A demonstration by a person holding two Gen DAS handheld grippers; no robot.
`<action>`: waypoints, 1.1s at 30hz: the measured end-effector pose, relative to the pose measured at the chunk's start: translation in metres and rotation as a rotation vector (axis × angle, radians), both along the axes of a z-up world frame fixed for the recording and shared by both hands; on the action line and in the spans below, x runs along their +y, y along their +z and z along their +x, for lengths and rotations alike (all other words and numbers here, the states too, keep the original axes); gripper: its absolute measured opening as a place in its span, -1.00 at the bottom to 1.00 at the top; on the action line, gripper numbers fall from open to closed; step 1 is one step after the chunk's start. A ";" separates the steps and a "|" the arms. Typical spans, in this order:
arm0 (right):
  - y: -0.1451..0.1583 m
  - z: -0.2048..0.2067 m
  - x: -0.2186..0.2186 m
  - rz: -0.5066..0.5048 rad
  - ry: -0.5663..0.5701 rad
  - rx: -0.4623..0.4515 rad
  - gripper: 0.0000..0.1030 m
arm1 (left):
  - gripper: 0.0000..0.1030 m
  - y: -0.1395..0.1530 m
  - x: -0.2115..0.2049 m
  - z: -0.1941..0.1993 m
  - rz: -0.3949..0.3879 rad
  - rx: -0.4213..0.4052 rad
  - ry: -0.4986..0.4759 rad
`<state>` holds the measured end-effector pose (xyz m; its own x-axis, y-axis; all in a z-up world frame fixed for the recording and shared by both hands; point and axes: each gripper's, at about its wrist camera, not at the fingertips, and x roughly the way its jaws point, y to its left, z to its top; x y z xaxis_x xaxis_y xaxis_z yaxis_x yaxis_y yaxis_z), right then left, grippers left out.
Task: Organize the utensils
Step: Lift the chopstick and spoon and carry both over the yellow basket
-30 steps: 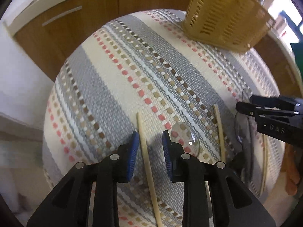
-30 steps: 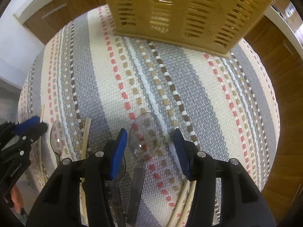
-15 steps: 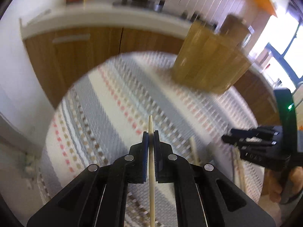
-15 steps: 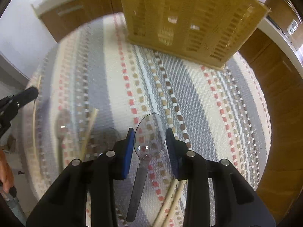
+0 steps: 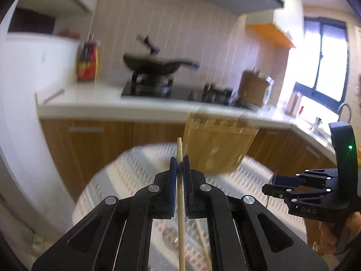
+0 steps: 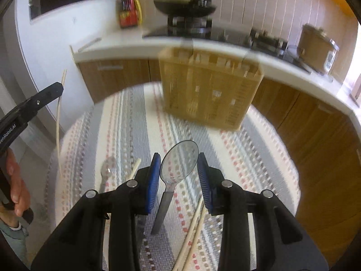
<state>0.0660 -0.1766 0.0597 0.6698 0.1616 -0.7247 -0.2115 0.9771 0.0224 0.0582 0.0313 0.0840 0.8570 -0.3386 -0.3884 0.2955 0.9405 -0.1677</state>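
Jaws of the left gripper (image 5: 179, 174) clamp a chopstick (image 5: 181, 214); only the right view shows the right gripper's (image 6: 179, 176) clasping a spoon (image 6: 178, 164).

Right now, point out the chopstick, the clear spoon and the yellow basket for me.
chopstick (image 5: 180, 203): left wrist view, on its shaft between the pads.
clear spoon (image 6: 180, 160): right wrist view, middle of its bowl.
yellow basket (image 6: 209, 90): right wrist view, on its slatted front wall.
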 end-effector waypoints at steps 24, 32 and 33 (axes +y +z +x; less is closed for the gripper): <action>0.147 0.083 -0.064 0.005 -0.183 -0.395 -0.43 | -0.93 0.104 -0.069 0.128 -0.125 -0.340 -0.086; 0.126 0.132 -0.083 -0.055 -0.256 -0.410 -0.43 | -0.93 0.075 -0.072 0.195 -0.131 -0.328 -0.043; 0.120 0.137 -0.085 -0.063 -0.258 -0.403 -0.43 | -0.93 0.071 -0.071 0.199 -0.129 -0.328 -0.037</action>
<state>0.2033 -0.2615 0.1798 0.9120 -0.0826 -0.4018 0.0584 0.9957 -0.0720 0.2571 -0.0399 0.1554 0.9152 -0.4004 -0.0463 0.3872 0.9053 -0.1748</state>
